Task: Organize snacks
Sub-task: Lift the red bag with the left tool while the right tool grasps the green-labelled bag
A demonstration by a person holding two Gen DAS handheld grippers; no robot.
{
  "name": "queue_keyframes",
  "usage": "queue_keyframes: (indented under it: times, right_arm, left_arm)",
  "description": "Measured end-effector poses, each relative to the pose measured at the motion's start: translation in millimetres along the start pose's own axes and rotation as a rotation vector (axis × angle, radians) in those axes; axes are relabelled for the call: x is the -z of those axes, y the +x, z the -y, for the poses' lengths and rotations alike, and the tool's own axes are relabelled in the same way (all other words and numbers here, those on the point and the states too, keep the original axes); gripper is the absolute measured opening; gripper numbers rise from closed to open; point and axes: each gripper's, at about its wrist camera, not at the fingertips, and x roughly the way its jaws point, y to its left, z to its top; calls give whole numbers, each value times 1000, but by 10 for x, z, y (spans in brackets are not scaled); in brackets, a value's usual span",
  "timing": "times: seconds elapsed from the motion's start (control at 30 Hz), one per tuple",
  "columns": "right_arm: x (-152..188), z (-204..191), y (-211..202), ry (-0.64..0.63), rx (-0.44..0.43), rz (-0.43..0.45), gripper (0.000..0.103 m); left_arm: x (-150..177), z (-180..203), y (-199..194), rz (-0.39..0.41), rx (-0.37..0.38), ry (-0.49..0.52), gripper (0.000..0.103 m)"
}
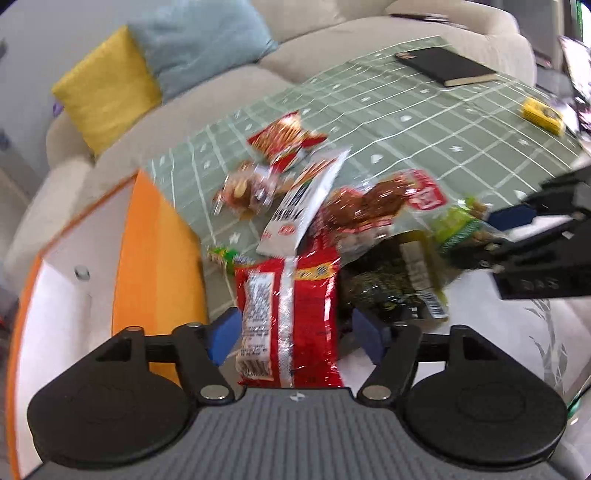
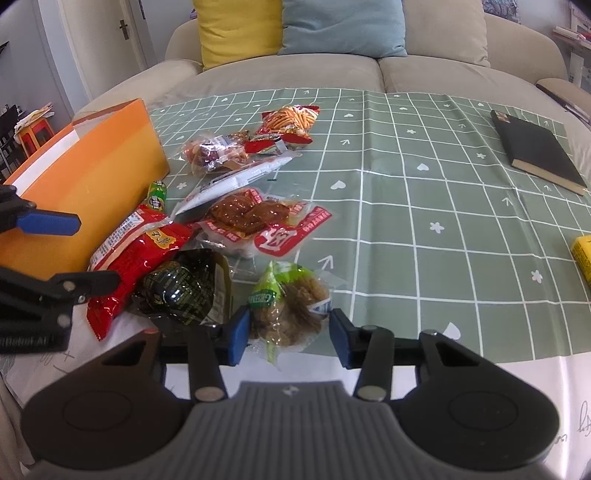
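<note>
Several snack packs lie in a heap on the green checked tablecloth (image 2: 424,206). My left gripper (image 1: 297,334) is open, its blue pads on either side of a red snack bag (image 1: 291,317), which also shows in the right wrist view (image 2: 129,258). My right gripper (image 2: 288,338) is open around a green-labelled pack of brown snacks (image 2: 291,306), seen from the left wrist view (image 1: 461,225). A dark green pack (image 2: 184,288) lies between the two. An orange box (image 2: 92,184) stands at the left, open-topped in the left wrist view (image 1: 155,251).
Further back lie a brown meat pack (image 2: 255,218), a white pack (image 2: 236,177), a nut pack (image 2: 218,151) and a red cracker bag (image 2: 291,122). A black book (image 2: 535,151) and a yellow box (image 2: 583,254) sit at the right. A sofa with cushions (image 2: 295,26) stands behind.
</note>
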Motion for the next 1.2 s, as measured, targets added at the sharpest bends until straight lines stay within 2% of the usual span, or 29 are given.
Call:
queue_keyframes:
  times: [0.17,0.27,0.43,0.6,0.7,0.8,0.87,1.2]
  right_arm:
    - [6,-10,13,-3,-4,4,46]
    - [0,8,24,16,-13,0,47]
    - [-5,7,57,21,-17,-10,51]
    - [-8,11,67,17,-19,-11,51]
    - [-8,0,76,12,-18,-12,52]
    - [4,-6,70,0,-11,-10,49]
    - [7,-2,64,2,-12,-9,49]
    - [3,-39,-72,-24,-1,10,44]
  left_arm:
    - [-26,-129,235,-72,16,-25,85]
    - [-42,-128,330,-102,22,-22,87]
    - [-50,-179,489,-138,36,-73,88]
    - [-44,-110,531,-125,-2,-19,93]
    - [-77,-145,562,-135,4,-46,93]
    - [-89,-172,574,-136,17,-81,82]
    - [-88,-157,567,-135,-1,-79,79]
    - [-40,-120,307,-88,-47,-142,77]
